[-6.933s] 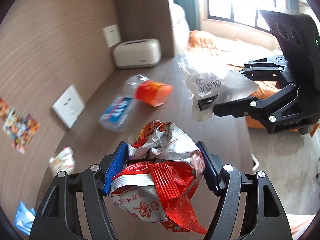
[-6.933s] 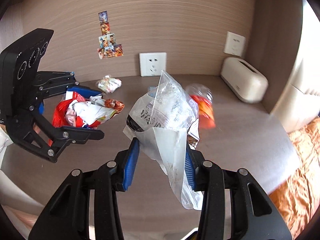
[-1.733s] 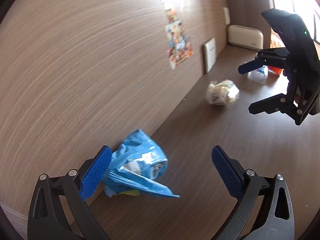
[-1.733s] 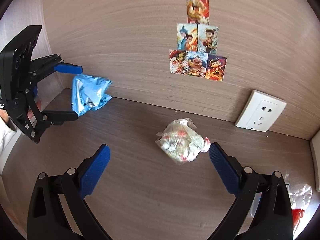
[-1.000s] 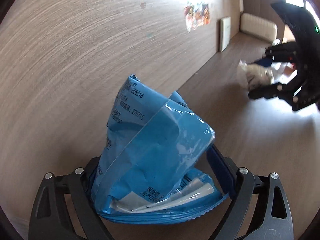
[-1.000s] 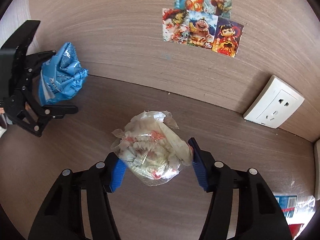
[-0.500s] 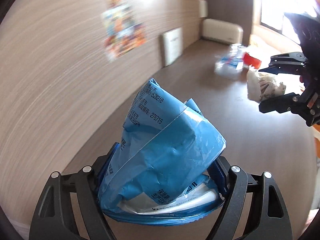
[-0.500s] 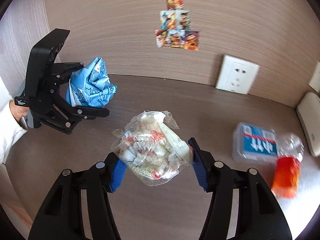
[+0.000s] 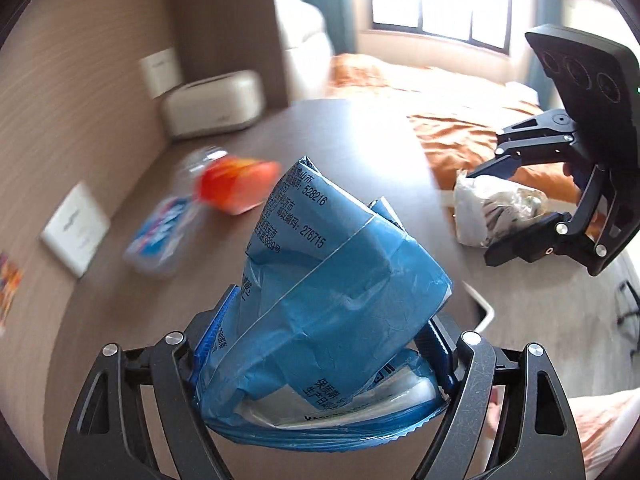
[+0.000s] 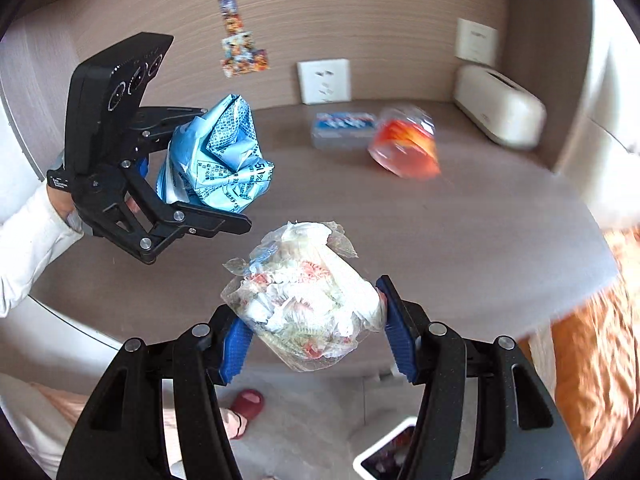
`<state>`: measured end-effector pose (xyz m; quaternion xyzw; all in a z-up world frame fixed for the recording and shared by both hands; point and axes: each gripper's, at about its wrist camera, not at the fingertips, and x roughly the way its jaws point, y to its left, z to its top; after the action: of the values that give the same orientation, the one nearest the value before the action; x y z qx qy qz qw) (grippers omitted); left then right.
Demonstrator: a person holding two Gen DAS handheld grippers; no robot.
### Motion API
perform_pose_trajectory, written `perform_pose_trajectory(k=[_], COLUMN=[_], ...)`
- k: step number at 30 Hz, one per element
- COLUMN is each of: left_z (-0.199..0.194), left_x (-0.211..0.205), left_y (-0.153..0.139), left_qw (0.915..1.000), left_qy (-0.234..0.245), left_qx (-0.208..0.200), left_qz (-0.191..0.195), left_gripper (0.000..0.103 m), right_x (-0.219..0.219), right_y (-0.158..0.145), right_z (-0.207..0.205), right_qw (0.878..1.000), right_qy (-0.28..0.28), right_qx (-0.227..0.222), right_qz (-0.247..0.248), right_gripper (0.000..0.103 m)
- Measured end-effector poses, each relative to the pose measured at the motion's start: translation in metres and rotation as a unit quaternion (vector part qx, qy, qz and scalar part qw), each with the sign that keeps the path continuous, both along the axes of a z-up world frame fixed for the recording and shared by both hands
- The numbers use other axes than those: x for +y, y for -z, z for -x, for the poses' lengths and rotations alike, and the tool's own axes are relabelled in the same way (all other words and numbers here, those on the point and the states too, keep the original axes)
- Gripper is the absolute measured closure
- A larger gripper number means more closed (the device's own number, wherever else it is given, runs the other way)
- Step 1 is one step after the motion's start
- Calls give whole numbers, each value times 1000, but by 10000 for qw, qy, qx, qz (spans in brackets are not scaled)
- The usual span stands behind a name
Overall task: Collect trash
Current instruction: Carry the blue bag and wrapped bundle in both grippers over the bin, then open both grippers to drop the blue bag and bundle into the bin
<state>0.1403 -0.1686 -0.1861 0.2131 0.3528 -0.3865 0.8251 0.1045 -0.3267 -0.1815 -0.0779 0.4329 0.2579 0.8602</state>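
- My right claw is clamped on a clear plastic bag; its blue pads press both sides, and crumpled white, red and greenish scraps are packed inside the bag. It is held up over the near edge of the desk.
- My left claw is clamped on a crumpled blue wrapper, which bulges up between the pads and shows printed text and a clear strip along its lower edge. I cannot tell what is inside it, if anything.
- In the right wrist view the left claw holds that blue wrapper above the left part of the desk, with my hand and a white sleeve behind it.
- In the left wrist view the right claw holds the clear plastic bag off the right edge of the desk, in front of orange bedding.
- Below the desk edge, on the floor, are a red slipper and the corner of a white-rimmed bin; something dark and red lies in the bin, too small to tell.
- Farther back on the desk lie a clear bottle with a blue label and, just beside it, a clear container with an orange label; both are blurred and their contents cannot be told.
- At the far right corner of the desk stands a cream tissue box.
- On the wall behind are a white socket, a second white plate and a cluster of cartoon stickers.
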Motion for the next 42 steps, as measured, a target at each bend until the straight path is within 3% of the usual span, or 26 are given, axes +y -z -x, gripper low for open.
perform_pose_trajectory(k=[4, 10, 20, 25, 38, 39, 40, 42], left_z=[21, 45, 92, 110, 111, 113, 114, 116], left_x=[-76, -158, -250, -286, -344, -345, -347, -349], left_y=[8, 26, 83, 130, 311, 320, 333, 354], left_qw=[9970, 9878, 9638, 9486, 9194, 9187, 9181, 9160], left_qy=[763, 1539, 2550, 2982, 3563, 3592, 3617, 3650], left_qx=[71, 214, 412, 529, 703, 645, 542, 443], left_qz=[-44, -134, -659, -921, -1509, -1514, -1527, -1606], left_gripper=[24, 24, 24, 24, 20, 14, 7, 5], right_x=[-55, -117, -202, -234, -274, -275, -276, -275], right_y=[4, 17, 72, 120, 308, 322, 334, 351], right_z=[36, 76, 115, 116, 90, 89, 88, 88], right_qw=[9988, 9948, 9857, 9837, 9802, 9796, 9798, 9800], right_qy=[473, 971, 1488, 1434, 541, 415, 302, 187], right_qx=[102, 291, 765, 1071, 1871, 1921, 1924, 1891], right_qz=[52, 132, 208, 145, 362, 411, 463, 597], right_gripper=[44, 44, 44, 44, 43, 32, 4, 5])
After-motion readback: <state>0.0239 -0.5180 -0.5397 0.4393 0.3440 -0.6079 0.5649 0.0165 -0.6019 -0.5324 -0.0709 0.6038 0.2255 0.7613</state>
